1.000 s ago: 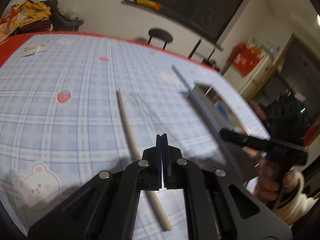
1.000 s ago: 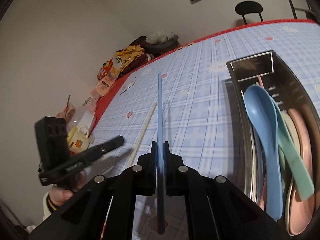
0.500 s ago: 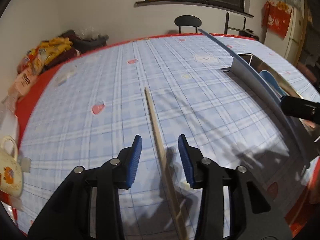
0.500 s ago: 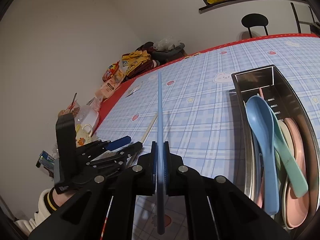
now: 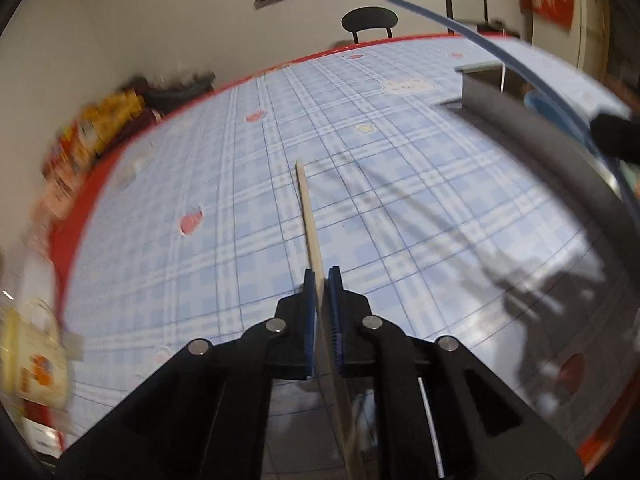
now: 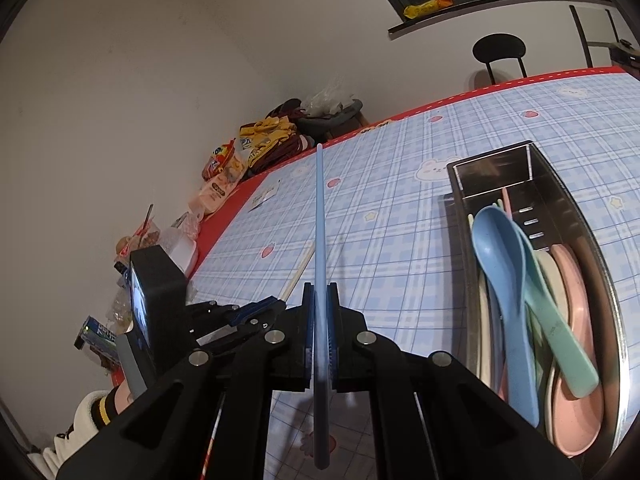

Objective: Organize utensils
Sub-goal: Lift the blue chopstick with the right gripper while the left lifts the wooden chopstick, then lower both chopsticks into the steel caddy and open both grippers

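The left tongs [image 5: 320, 280] grip a wooden chopstick [image 5: 307, 208] lengthwise, its tip pointing ahead over the surface [image 5: 248, 240]. The right tongs [image 6: 320, 296] clamp a blue chopstick [image 6: 320, 216]; the metal tray [image 6: 560, 184] lies to their right, nearer them.

No text is legible: the print on the snack packets [image 6: 224, 168] is too blurred to read

Both wrist views low over table [image 5: 248, 184], facing forward, sharing tray [image 6: 568, 200]
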The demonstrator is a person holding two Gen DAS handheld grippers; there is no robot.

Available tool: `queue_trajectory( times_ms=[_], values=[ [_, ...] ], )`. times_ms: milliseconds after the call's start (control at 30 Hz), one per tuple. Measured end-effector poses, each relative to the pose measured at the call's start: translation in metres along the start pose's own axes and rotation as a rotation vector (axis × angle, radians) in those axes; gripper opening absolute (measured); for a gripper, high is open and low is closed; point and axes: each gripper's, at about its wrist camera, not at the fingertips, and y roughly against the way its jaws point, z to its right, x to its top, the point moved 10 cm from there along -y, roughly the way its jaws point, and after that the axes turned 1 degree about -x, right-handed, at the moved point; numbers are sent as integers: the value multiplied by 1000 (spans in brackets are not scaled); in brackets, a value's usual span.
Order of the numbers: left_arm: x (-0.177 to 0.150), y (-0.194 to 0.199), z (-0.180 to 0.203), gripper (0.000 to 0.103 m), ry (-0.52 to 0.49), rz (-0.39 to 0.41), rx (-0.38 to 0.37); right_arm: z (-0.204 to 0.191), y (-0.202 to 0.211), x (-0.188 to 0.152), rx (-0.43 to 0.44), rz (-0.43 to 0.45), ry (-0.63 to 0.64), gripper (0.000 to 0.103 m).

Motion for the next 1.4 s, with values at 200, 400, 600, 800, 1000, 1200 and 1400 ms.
queue_trajectory(
  times_ms=[200,400,600,800,1000,1200,1400],
  values=[
    [3,21,-22,10,294,12,-275,7,11,11,21,27,-40,7],
    [12,51,-2,10,347,66,-402,9,18,16,33,45,-57,7],
    [24,63,33,10,303,97,-467,19,27,25,26,74,-86,7],
    [20,52,46,10,323,86,-512,27,22,24,18,60,-110,7],
    [44,76,59,10,335,147,-593,28,28,28,34,71,-120,7],
    [75,101,84,10,361,201,-710,52,54,41,10,130,-146,7],
    [93,98,116,10,461,207,-838,84,72,44,-76,142,-138,7]
  ],
)
